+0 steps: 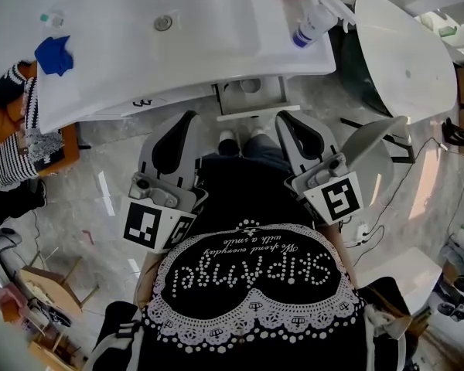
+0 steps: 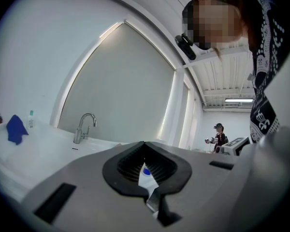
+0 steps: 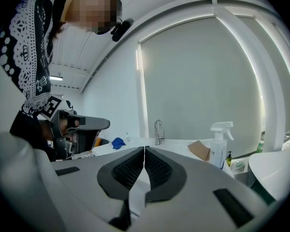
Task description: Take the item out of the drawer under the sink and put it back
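Note:
A white sink counter runs across the top of the head view. Under its front edge a small white drawer stands pulled out, with a pale round item inside. My left gripper is held close to my chest, below and left of the drawer; its black pads are together with nothing between them. My right gripper is level with it, below and right of the drawer, and is also shut and empty. In the gripper views the left gripper and right gripper both point up over the counter.
On the counter lie a blue cloth at the left and a spray bottle at the right. A chrome faucet stands at the back. A large white rounded fixture is on the right. Striped cloth hangs at the left. My shoes stand on marble floor.

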`<control>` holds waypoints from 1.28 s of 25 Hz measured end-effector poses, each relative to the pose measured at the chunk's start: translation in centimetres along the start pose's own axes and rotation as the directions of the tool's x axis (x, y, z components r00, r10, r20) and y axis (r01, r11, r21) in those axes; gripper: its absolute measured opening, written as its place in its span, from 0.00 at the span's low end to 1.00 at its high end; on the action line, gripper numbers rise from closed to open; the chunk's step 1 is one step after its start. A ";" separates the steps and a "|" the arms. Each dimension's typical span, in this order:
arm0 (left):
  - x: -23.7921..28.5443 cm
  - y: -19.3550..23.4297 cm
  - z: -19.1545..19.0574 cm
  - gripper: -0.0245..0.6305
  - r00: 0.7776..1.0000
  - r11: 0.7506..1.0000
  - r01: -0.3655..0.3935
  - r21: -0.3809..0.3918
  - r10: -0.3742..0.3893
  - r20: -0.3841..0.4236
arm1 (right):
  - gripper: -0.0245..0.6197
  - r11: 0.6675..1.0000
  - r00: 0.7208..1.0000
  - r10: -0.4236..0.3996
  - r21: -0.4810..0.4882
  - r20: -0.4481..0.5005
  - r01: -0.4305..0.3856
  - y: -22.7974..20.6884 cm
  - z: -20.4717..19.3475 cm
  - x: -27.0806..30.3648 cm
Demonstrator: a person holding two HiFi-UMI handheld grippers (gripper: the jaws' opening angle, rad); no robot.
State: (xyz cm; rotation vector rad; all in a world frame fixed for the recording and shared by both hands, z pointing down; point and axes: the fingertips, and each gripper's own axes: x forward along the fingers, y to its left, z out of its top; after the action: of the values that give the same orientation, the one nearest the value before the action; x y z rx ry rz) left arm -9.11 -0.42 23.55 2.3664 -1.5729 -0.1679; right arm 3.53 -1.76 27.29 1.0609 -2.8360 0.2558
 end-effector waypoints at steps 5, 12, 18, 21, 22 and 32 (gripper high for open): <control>0.0 0.0 0.0 0.04 1.000 1.000 0.000 -0.001 0.000 -0.002 | 0.07 1.000 1.000 0.003 0.002 -0.006 -0.003 0.0 -0.1 0.0; 0.0 0.0 -0.1 0.04 1.000 1.000 0.001 -0.001 -0.001 -0.004 | 0.07 1.000 1.000 0.000 0.005 -0.009 0.000 -0.1 -0.2 0.1; 0.1 -0.1 0.0 0.04 1.000 1.000 0.003 -0.001 -0.003 -0.003 | 0.07 1.000 1.000 -0.001 0.000 -0.015 0.001 -0.1 -0.2 0.2; 0.1 -0.1 0.0 0.04 1.000 1.000 0.001 -0.001 -0.001 -0.003 | 0.07 1.000 1.000 0.003 -0.002 -0.018 -0.003 -0.1 -0.2 0.3; 0.1 0.0 0.0 0.04 1.000 1.000 0.000 -0.001 0.000 -0.003 | 0.07 1.000 1.000 0.003 -0.002 -0.019 -0.003 -0.1 -0.2 0.3; 0.2 -0.1 0.0 0.04 1.000 1.000 0.001 -0.003 -0.001 -0.004 | 0.07 1.000 1.000 -0.007 0.008 -0.019 0.007 -0.4 -0.2 0.2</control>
State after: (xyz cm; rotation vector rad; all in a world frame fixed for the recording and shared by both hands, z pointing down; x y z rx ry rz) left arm -8.95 -0.59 23.58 2.3645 -1.5683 -0.1660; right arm 3.68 -2.15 27.58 1.0644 -2.8168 0.2753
